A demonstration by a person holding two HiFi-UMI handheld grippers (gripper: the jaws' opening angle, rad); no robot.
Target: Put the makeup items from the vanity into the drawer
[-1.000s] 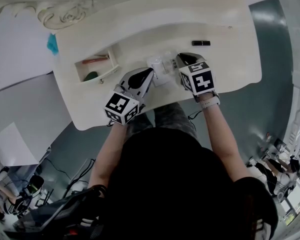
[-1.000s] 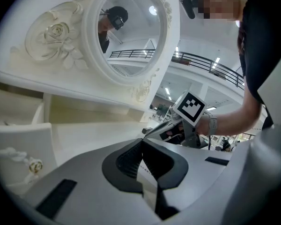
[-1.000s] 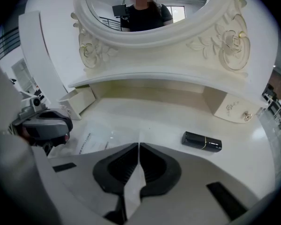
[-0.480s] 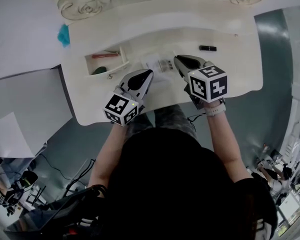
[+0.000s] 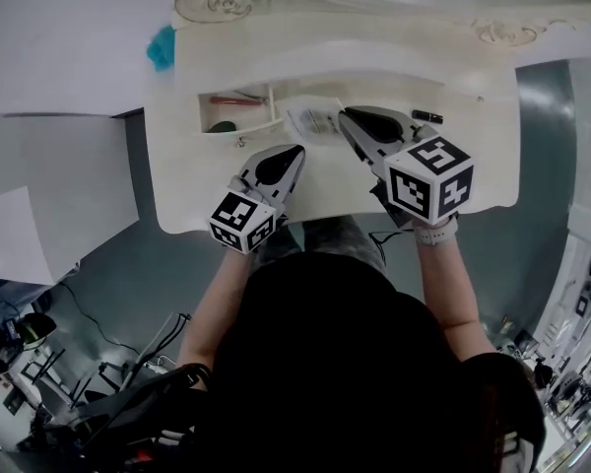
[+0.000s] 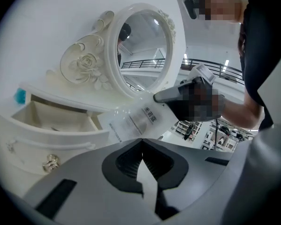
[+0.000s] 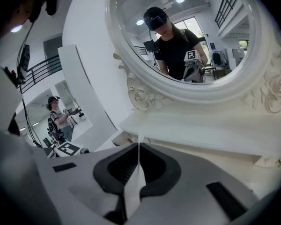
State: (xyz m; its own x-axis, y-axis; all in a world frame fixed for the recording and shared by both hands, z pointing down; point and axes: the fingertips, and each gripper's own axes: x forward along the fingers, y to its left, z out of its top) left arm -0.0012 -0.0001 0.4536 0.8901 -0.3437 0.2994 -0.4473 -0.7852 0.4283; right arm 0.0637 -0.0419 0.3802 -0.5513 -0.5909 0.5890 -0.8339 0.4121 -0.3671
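Head view first: what does the right gripper (image 5: 349,118) carry?

— Its jaws are clenched on a thin clear packet (image 5: 313,121) with print on it. The right gripper view confirms this: the packet runs edge-on between the two pads, pinched at the tips. The packet hangs out to the left of the jaws, over the white desk (image 5: 192,180) and just beside the right wall of the open drawer (image 5: 251,126). Whether its lower edge touches the desk, I cannot tell.

— And the left gripper (image 5: 294,153)?

— Its jaws are closed tip to tip with nothing between them, as the left gripper view shows. It is held over the front part of the desk, on the near side of the drawer. It is apart from the packet and points toward it.

— Contents of the drawer?

— A slim red stick (image 5: 227,100) lies toward the back and a dark green item (image 5: 222,126) toward the front. Both are inside the drawer. I cannot identify them further.

— Anything else lying on the desk?

— One small black tube (image 5: 426,116) lies flat to the right of the right gripper's jaws, apart from them.

— Surroundings?

— An oval mirror (image 6: 140,50) with carved roses on its frame stands at the back of the desk. In the right gripper view it reflects the person with a gripper. A small blue thing (image 5: 161,47) sits near the desk's back left corner.
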